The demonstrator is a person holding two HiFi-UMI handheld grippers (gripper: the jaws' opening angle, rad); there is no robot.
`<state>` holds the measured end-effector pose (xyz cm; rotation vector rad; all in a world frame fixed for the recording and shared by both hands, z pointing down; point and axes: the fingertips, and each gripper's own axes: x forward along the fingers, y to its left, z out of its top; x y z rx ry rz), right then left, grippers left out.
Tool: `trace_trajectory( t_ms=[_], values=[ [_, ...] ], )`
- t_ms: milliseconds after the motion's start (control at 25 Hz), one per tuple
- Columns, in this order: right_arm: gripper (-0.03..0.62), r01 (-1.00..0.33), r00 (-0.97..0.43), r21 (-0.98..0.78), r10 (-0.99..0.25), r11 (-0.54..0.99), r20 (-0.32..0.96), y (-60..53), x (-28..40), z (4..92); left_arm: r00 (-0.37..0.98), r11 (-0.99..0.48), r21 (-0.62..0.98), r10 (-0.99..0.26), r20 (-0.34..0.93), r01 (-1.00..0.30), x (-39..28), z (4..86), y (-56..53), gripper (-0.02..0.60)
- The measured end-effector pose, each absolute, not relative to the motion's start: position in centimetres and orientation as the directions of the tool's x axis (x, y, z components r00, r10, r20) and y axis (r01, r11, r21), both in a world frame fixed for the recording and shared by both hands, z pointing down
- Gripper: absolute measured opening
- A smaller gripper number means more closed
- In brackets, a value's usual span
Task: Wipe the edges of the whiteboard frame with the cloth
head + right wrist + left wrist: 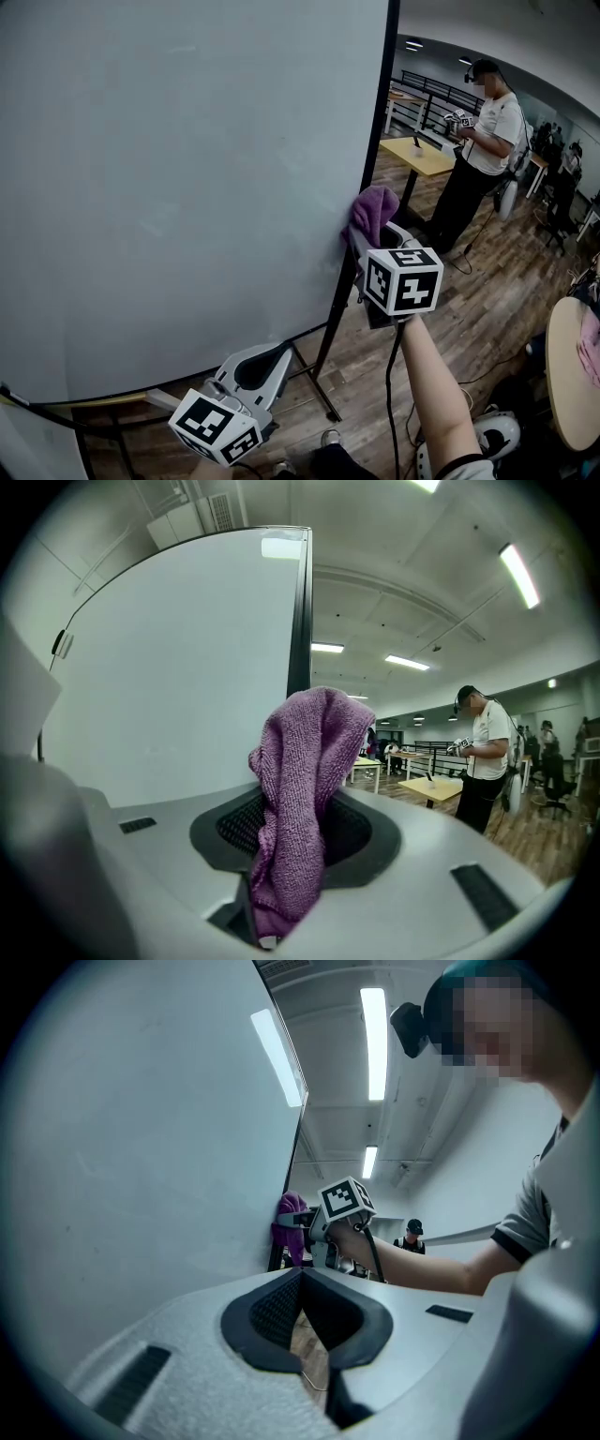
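Observation:
A big whiteboard point(187, 187) fills the left of the head view; its black frame edge point(377, 131) runs down the right side. A purple cloth point(372, 211) is pressed against that edge about halfway down, with my right gripper point(367, 234) shut on it. In the right gripper view the cloth point(300, 789) hangs from between the jaws, with the frame edge point(300, 621) right behind it. My left gripper point(265, 364) hangs low below the board's bottom edge, shut and holding nothing. In the left gripper view the cloth point(289, 1227) sits by the frame.
The board's black stand legs point(326, 370) reach onto the wooden floor beside my left gripper. A person point(483, 150) stands at the back right by a yellow table point(417, 155). A round table edge point(562, 366) is at the right. A cable point(392, 394) hangs from my right gripper.

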<state>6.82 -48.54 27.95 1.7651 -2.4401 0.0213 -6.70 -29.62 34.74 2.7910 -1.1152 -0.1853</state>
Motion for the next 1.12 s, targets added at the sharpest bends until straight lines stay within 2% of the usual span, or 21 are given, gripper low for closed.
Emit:
trace_trajectory(
  t_ms=[560,1120],
  values=[
    [0.135,-0.954,-0.278,0.07,-0.946,0.293,0.169,-48.4,6.8,32.1,0.715,-0.711,0.187,-0.696,-0.058,-0.677,-7.0,35.5,-29.4,0.017],
    [0.14,-0.963,-0.208,0.15,-0.971,0.225,0.117,-47.9,6.7,32.8,0.71,-0.703,0.201,-0.703,-0.048,-0.682,-7.1,35.8,-29.4,0.017]
  ],
)
